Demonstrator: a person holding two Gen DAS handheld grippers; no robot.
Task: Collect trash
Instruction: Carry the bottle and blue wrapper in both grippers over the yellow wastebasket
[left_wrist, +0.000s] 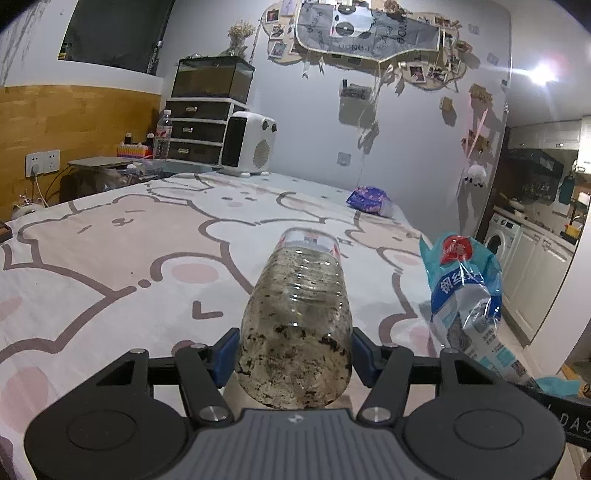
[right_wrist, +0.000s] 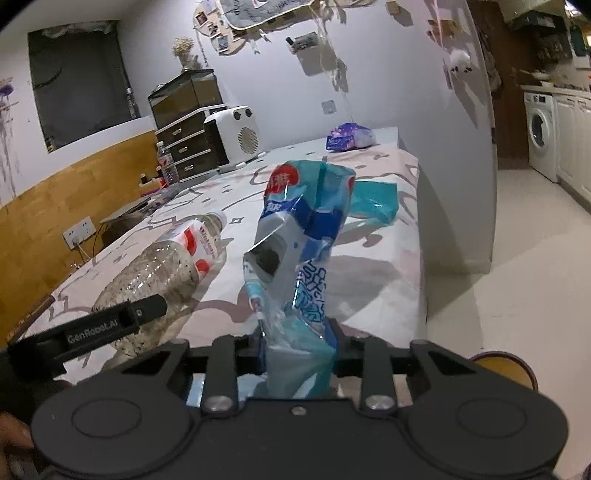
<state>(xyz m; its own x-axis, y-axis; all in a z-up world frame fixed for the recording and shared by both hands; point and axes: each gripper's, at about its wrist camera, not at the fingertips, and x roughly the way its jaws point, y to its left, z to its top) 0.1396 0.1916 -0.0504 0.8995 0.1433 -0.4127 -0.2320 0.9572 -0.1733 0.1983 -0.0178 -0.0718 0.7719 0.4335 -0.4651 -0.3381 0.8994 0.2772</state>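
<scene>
Above the bed (left_wrist: 110, 258), the left tool (left_wrist: 293, 350) is clamping the light, slippery bottle (left_wrist: 299, 314) at its wide base, while beside the bottle the right tool (right_wrist: 299, 350) is pinching the soft, crinkly wrapper (right_wrist: 299, 236) low.

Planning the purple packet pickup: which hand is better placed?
Neither is free: left gripper is clamped on the bottle, right gripper on the blue bag. Purple packet lies far right, so right, hedged, once emptied.
</scene>
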